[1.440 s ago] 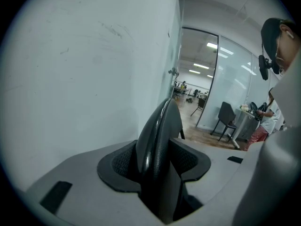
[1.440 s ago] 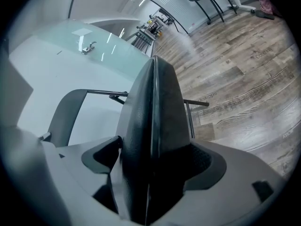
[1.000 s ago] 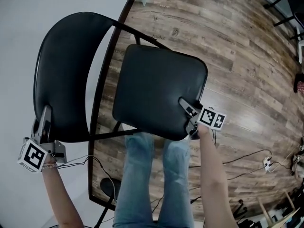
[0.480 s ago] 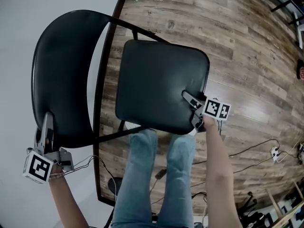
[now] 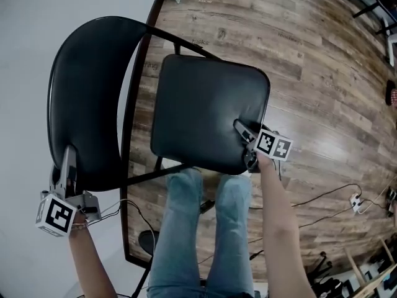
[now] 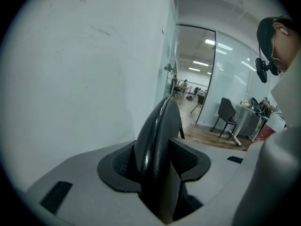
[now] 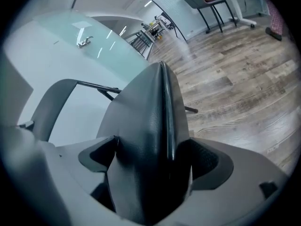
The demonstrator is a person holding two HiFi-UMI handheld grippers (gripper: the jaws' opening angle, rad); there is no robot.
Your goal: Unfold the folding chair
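Two grippers: both on the chair, one at each end of it.
Left gripper (image 5: 65, 169): clamped on the lower edge of the backrest (image 5: 84, 98). Its own view shows the padded edge pinched between the jaws. Grip is unchanged over the last second.
Right gripper (image 5: 246, 140): on the near right corner of the seat (image 5: 208, 104). Its jaws are opening now, wider than a second ago.
Right contact: the seat edge is between the jaws and fills the gap in the right gripper view. I see no daylight beside either pad yet, so I read it as just easing off, not released.
Seat: in the head view it faces up at the camera, pad on top, forward of the person's legs (image 5: 198, 228). It sits in about the same place as a second ago, so the swing down looks finished.
Backrest: against the white wall (image 5: 25, 42) at the left, joined to the seat by the frame (image 5: 132, 104). It has hardly shifted either.
Chair location: standing on the wood floor (image 5: 322, 92), right in front of the person.
Meaning: my read is that the unfold is nearly done and the right side is starting to let go.
Risk: if the seat isn't fully down it may tip up once the right jaws clear. The left clamp should keep the frame steady.
Not visible: chair legs and hinge, so I can't confirm it's fully down.
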